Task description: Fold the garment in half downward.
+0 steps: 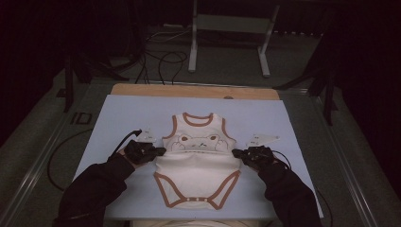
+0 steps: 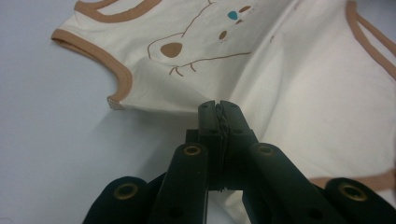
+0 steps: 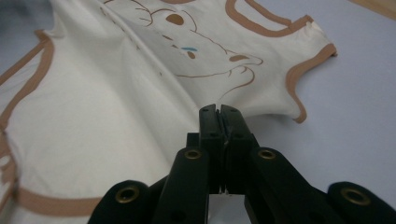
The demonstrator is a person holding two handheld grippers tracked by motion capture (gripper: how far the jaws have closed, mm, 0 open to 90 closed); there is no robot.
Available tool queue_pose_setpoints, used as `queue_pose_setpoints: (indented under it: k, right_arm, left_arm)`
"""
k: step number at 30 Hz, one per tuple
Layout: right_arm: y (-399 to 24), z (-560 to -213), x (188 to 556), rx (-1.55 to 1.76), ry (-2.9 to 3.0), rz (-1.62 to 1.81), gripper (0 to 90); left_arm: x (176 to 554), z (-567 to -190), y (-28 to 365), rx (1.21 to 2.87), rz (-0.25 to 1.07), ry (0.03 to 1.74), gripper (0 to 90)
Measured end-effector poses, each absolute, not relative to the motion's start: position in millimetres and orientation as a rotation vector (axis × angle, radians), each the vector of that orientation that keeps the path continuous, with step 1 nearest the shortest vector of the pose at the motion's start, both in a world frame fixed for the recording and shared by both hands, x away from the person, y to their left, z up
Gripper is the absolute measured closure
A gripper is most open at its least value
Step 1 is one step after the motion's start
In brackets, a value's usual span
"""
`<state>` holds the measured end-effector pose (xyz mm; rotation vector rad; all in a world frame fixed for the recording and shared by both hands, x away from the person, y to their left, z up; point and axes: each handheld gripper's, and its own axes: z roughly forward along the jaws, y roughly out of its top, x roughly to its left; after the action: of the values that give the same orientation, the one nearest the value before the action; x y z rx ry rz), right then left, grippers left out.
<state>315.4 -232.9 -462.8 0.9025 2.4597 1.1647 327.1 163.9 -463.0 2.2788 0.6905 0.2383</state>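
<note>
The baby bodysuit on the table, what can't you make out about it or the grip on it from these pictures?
- Cloth between the jaws: in both gripper views the shut jaws cover the pinched side edges of the bodysuit.
- Left gripper view: the picture's edges cut off the neckline and crotch.
- Right gripper view: the leg opening runs off the left edge.
- High view: dim and small; the bear print and snaps lack detail.
- Back of the bodysuit: hidden against the blue mat.

A high camera looks forward and down over the table point(image 1: 123, 113); two gripper cameras look close along their jaws, sharing the baby bodysuit point(image 1: 198, 163).
</note>
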Motion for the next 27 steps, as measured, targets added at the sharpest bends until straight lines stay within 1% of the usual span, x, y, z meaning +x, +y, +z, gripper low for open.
queue_pose_setpoints:
  k: [15, 27]
  right_arm:
    - [-237.5, -460.9, 281.7, 0.858, 2.49, 1.195, 89.2]
    - [-242.4, -471.8, 262.2, 0.877, 2.524, 1.2, 89.2]
  left_arm:
    - [297.0, -460.6, 165.4, 2.286, 0.216, 0.648, 90.0]
    - [272.9, -470.3, 164.0, 2.294, 0.189, 0.645, 90.0]
